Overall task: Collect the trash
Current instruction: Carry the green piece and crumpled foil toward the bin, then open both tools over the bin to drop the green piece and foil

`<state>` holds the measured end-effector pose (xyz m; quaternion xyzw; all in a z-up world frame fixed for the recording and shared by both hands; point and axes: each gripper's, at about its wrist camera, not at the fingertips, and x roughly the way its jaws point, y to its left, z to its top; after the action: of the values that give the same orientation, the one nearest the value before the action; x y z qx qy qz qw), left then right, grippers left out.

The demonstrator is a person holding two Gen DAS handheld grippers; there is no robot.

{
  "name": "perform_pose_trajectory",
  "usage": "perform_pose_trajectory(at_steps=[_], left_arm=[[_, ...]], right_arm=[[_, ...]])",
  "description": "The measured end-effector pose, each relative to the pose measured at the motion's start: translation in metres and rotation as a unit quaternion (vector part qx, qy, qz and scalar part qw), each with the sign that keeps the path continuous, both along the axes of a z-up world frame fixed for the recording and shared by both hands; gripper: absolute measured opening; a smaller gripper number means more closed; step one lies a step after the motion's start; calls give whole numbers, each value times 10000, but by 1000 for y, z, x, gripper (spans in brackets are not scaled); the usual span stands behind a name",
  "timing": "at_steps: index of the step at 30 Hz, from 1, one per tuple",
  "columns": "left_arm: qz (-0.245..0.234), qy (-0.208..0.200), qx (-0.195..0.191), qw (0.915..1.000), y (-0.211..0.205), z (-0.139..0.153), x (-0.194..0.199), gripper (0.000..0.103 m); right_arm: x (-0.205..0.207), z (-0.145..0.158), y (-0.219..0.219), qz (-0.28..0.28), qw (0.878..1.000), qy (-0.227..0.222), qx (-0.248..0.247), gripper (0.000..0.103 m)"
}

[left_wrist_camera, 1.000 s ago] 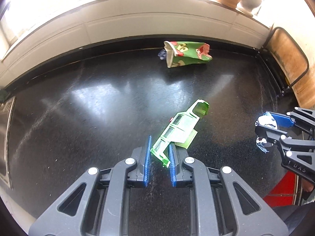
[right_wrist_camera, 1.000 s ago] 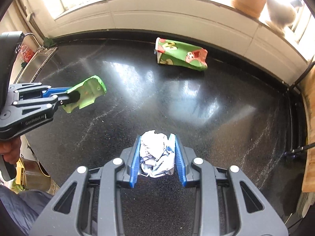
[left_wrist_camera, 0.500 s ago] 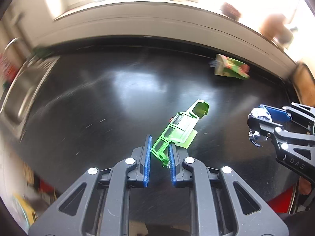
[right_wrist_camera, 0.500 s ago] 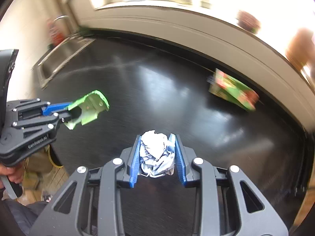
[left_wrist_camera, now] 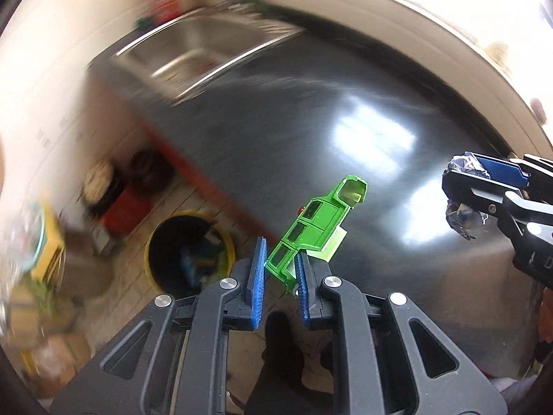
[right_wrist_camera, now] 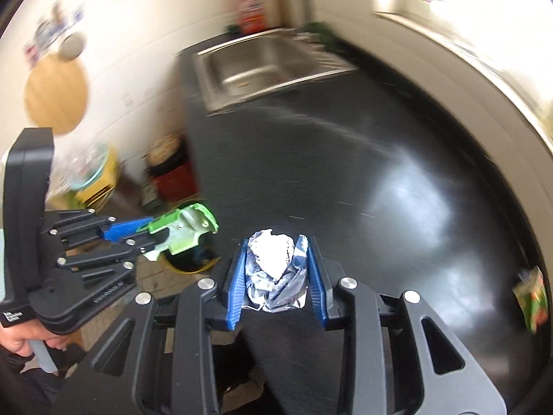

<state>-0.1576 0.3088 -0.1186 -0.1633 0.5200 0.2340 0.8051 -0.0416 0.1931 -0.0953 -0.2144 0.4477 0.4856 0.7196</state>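
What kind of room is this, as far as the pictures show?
Most likely a home kitchen: a steel sink is set into a glossy black countertop under a window, and a yellow-rimmed bin stands on the floor beside it.

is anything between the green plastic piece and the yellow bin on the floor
Nothing visible. The green piece is clamped in the left tongs past the counter edge, and the bin sits open-topped on the floor below and to its left.
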Motion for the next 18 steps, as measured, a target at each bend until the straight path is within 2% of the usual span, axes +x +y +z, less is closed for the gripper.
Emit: perform_pose_trajectory(at_steps=[5, 9, 18], left_arm=[[801, 173, -180, 9965, 50, -26, -63, 16], [1218, 227, -310, 9918, 85, -55, -98, 16], [1567, 165, -657, 9853, 156, -143, -126, 16]], right_arm=[[-50, -29, 74, 784, 9961, 320, -226, 33], [-76, -62, 129, 1132, 9909, 571, -456, 33], [-96, -136, 227, 1203, 9864, 800, -785, 33]])
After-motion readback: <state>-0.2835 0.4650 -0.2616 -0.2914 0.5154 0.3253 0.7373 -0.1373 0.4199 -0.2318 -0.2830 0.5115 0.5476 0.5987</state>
